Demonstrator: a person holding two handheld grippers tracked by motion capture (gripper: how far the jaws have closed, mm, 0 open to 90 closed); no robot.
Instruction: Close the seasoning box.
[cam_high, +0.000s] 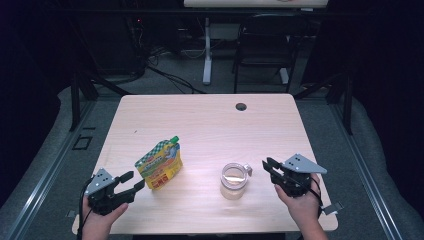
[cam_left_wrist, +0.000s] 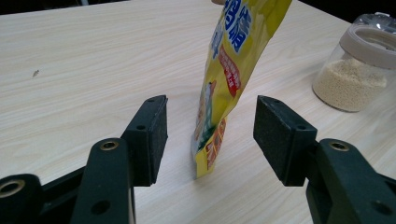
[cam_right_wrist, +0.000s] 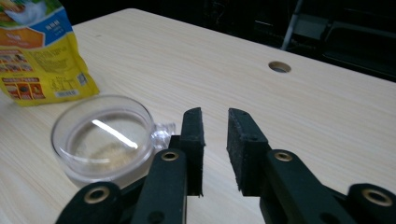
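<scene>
- The yellow pouch (cam_high: 159, 165) is soft, shiny plastic with a small green cap. It stands on the smooth, pale wood table (cam_high: 200, 120).
- The left gripper (cam_left_wrist: 210, 135) has its flat black jaws wide apart, one on each side of the pouch, not touching it.
- The round clear jar (cam_high: 234, 181) holds fine sandy grains.
- The right gripper (cam_right_wrist: 215, 149), just beside the jar, is a little open and holds nothing.

A yellow spouted pouch (cam_high: 159, 165) with a green cap stands upright on the pale wooden table, left of centre. Well apart to its right, a clear lidded jar (cam_high: 234, 180) holding a shallow layer of tan grains sits upright near the front edge.
</scene>
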